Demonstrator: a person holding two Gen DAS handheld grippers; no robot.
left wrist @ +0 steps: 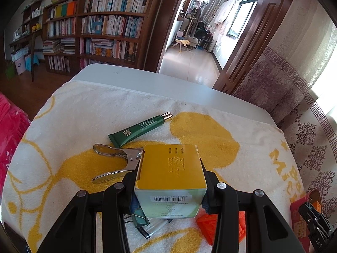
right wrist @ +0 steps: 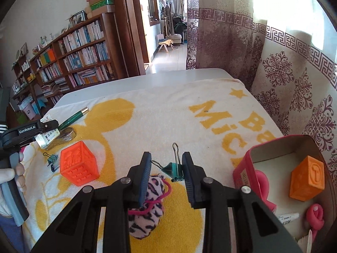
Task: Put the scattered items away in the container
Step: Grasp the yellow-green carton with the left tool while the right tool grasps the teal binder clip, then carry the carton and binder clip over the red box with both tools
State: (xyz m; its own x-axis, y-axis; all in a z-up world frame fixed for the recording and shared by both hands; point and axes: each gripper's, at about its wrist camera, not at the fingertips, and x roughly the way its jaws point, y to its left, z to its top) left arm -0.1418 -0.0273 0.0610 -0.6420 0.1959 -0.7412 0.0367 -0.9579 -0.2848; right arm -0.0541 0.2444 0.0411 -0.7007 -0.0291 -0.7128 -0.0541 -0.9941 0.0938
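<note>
**A:** What sits closest to your lens?

**B:** On my left, the yellow-topped carton [left wrist: 170, 181]. My left tongs [left wrist: 169, 186] are clenched on its two sides and I judge it lifted off the towel [left wrist: 88, 109], with the barcode face toward me. So the step in hand is carrying this one over to the pink box [right wrist: 245, 164].

**A:** And where is that box from there?

**B:** Far to my right; in the left view only its corner shows at the edge. The next move calls for a swing across, over the loose orange block [right wrist: 79, 166], then a release above the opening.

**A:** The other side?

**B:** My right tongs [right wrist: 167, 177] are spread apart, gripping nothing. A striped plush pouch [right wrist: 147, 206] lies under and between the fingers, nearer the left one, and a green binder clip [right wrist: 173, 169] sits just ahead of the tips. Whether a pad touches the pouch, I cannot tell.

**A:** Anything further out?

**B:** A green tube [left wrist: 140, 129] and a metal hole punch [left wrist: 118, 162] lie beyond the carton on the surface [left wrist: 134, 80]. Inside the box already: an orange cube [right wrist: 307, 178] and pink pieces.
</note>
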